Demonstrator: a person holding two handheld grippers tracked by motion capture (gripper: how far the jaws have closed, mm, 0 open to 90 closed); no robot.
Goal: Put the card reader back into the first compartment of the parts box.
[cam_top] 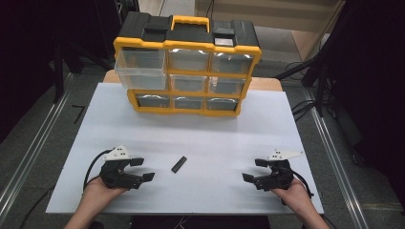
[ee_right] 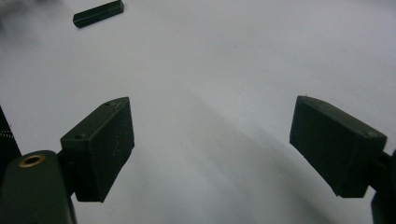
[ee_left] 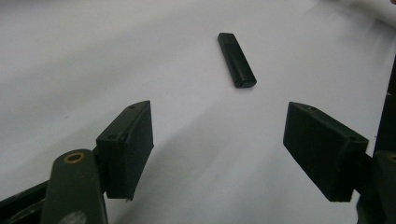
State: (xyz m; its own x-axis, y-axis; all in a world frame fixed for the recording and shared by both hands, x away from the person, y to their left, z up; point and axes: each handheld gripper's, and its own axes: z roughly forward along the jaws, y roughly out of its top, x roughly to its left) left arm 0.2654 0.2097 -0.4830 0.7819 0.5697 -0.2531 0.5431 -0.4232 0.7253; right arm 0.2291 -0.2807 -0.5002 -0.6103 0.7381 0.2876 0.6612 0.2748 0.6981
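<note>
Nothing readable anywhere in these shots, honestly. The yellow and black organizer (cam_top: 187,76) at the far end of the desk (cam_top: 119,124) has no brand name, number or sticker I can make out on its handle, frame or clear drawer fronts; there are just light glares on the plastic. The small black stick (cam_top: 179,164) lying on the desk looks blank from above, and up close (ee_left: 236,59) its surface is plain black with no print or logo. Same from the other side (ee_right: 98,13). The white desk top carries no markings or labels either.
</note>
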